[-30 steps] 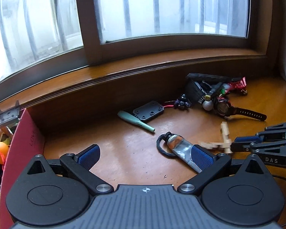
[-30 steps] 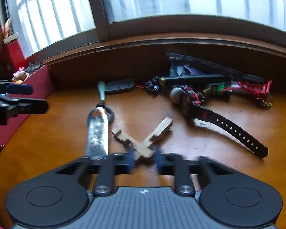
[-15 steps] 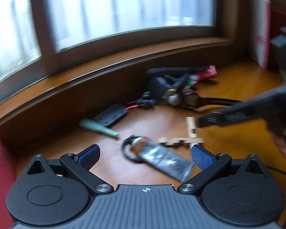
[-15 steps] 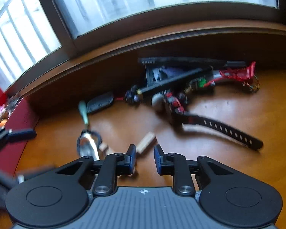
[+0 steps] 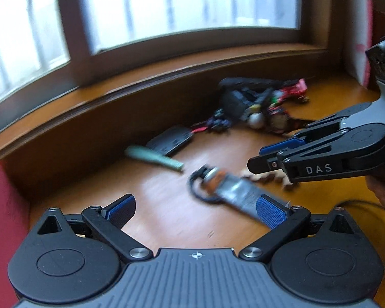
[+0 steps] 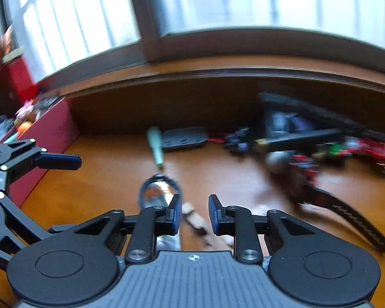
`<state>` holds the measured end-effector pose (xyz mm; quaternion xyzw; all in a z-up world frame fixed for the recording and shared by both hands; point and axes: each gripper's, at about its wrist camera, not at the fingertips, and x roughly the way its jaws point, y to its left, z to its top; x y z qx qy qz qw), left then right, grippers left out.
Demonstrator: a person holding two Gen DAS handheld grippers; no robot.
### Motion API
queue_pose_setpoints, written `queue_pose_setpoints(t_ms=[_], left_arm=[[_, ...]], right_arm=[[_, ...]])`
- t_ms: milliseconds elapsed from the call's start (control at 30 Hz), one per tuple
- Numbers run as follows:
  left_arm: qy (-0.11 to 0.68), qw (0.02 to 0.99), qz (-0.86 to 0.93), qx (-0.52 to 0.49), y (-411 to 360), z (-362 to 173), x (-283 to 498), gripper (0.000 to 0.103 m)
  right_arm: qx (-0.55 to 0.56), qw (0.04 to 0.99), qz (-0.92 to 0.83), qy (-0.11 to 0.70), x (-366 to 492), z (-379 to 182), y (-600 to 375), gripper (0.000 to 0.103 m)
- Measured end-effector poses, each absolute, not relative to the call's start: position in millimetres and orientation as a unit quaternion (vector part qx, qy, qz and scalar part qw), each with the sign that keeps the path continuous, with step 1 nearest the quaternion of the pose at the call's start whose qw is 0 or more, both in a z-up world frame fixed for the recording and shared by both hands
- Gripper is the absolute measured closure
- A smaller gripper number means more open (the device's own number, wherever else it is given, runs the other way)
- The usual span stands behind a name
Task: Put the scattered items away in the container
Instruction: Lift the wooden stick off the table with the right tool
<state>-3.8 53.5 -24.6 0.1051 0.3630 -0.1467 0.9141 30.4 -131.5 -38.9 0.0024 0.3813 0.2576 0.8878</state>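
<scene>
A pale wooden cross piece (image 6: 193,219) lies on the wooden ledge. My right gripper (image 6: 193,211) hangs low over it, jaws a narrow gap apart with the wood showing between them; I cannot tell whether they touch it. In the left wrist view the right gripper (image 5: 263,157) covers most of the wooden piece (image 5: 267,177). My left gripper (image 5: 196,209) is wide open and holds nothing, just short of a silver tube (image 5: 240,193) with a black ring (image 5: 201,188). The red container (image 6: 51,133) stands at the left.
A green-handled tool (image 5: 154,157) and a flat black plate (image 5: 172,141) lie near the back wall. A tangled pile (image 5: 256,107) with a black strap watch (image 6: 346,218) sits to the right. One finger (image 6: 59,161) of my left gripper reaches in beside the container.
My right gripper has come down and forward, so the wooden piece now sits between its fingers. The left gripper's view has swung back left, bringing the red container's edge into sight.
</scene>
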Motion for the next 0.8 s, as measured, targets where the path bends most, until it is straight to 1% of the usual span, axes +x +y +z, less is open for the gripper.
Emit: queue_pose_setpoints(t_ms=[233, 300, 333, 367, 500, 600, 667, 733, 800], left_arm=[[0.368, 0.92, -0.113, 0.075, 79, -23, -19, 0.001], [0.368, 0.92, -0.111, 0.073, 80, -23, -21, 0.001], [0.368, 0.92, -0.11, 0.073, 81, -23, -22, 0.001], [0.367, 0.921, -0.111, 0.072, 81, -22, -23, 0.001], [0.362, 0.92, -0.126, 0.077, 73, -22, -23, 0.001], [0.357, 0.918, -0.145, 0.089, 62, -23, -18, 0.001], [0.354, 0.917, -0.153, 0.103, 55, -23, -15, 0.001], [0.348, 0.919, -0.155, 0.105, 52, -21, -15, 0.001], [0.347, 0.921, -0.151, 0.094, 56, -17, -16, 0.001]], right_arm=[[-0.041, 0.854, 0.342, 0.39, 22, -47, -101, 0.076], [-0.064, 0.846, 0.361, 0.387, 9, -47, -96, 0.069], [-0.078, 0.841, 0.367, 0.389, 1, -47, -95, 0.06], [-0.09, 0.84, 0.366, 0.391, -6, -47, -96, 0.056], [-0.096, 0.854, 0.325, 0.395, -26, -45, -114, 0.052], [-0.044, 0.872, 0.279, 0.399, -35, -45, -139, 0.041], [-0.018, 0.884, 0.253, 0.394, -40, -46, -146, 0.04], [-0.02, 0.899, 0.223, 0.376, -43, -44, -143, 0.038], [-0.03, 0.915, 0.202, 0.348, -43, -41, -132, 0.016]])
